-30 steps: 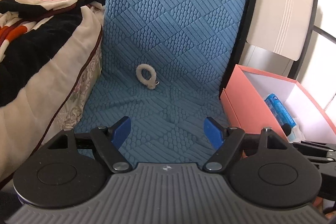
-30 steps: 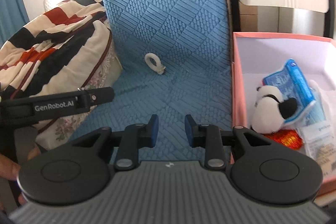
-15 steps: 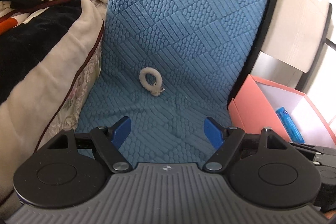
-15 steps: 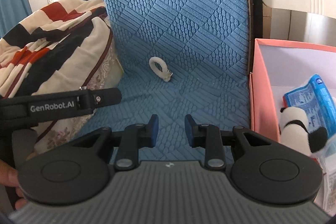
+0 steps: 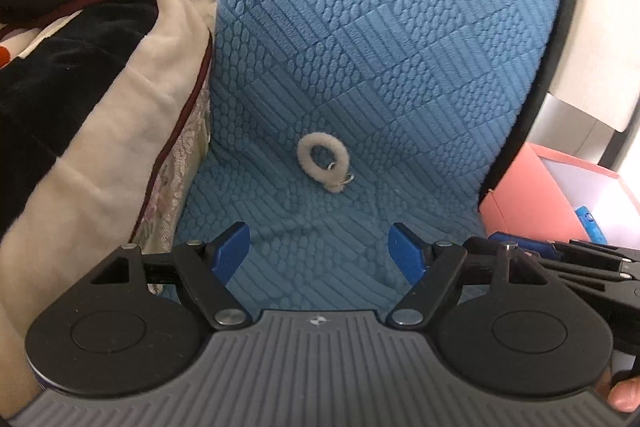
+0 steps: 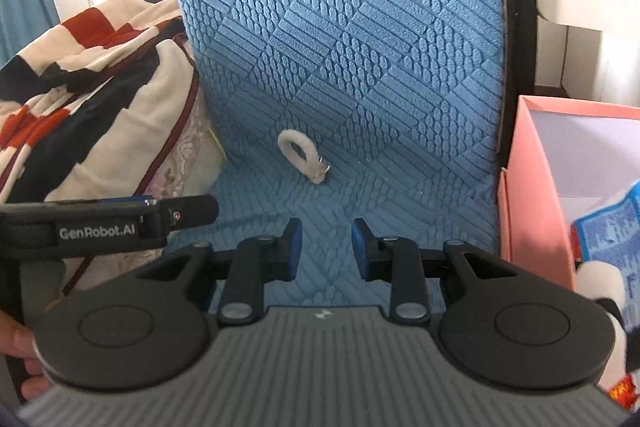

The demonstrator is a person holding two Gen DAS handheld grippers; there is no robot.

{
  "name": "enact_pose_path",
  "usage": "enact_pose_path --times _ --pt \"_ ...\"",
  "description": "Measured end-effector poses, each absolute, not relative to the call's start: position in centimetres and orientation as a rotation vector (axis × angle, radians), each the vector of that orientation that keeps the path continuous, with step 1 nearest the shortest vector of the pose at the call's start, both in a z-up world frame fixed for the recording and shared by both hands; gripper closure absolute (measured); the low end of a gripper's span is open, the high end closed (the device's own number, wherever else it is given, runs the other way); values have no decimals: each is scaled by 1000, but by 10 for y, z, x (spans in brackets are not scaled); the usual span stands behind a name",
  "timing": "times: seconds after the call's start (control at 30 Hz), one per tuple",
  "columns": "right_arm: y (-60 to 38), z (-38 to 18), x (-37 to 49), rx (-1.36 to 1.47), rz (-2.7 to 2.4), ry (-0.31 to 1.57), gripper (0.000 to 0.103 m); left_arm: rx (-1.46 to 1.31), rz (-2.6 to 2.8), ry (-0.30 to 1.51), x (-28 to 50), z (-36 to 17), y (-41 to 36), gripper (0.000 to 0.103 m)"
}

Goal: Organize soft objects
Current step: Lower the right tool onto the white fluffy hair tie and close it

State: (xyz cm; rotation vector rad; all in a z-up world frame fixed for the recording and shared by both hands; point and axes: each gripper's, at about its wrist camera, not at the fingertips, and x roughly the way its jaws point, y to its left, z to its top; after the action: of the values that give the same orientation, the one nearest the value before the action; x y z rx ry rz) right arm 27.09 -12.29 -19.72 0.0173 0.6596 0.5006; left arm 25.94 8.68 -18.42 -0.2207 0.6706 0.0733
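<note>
Left tool (image 5: 320,247) near fluffy ring (image 5: 323,166).

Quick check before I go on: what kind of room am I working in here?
Most likely a bedroom or living space at home: a striped plush blanket piled beside a blue quilted seat cover, and a pink storage box holding a plush toy.

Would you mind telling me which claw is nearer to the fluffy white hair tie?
Hard to call; both look about equally short of the hair tie. The left claw stands wide open; the right claw, narrower and empty, is alongside.
</note>
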Motion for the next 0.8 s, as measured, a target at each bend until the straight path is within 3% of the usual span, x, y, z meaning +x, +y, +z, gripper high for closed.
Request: enact_pose_path --times 0.8 --pt "-67 -215 354 -66 530 634 72 -283 94 775 345 -208 136 23"
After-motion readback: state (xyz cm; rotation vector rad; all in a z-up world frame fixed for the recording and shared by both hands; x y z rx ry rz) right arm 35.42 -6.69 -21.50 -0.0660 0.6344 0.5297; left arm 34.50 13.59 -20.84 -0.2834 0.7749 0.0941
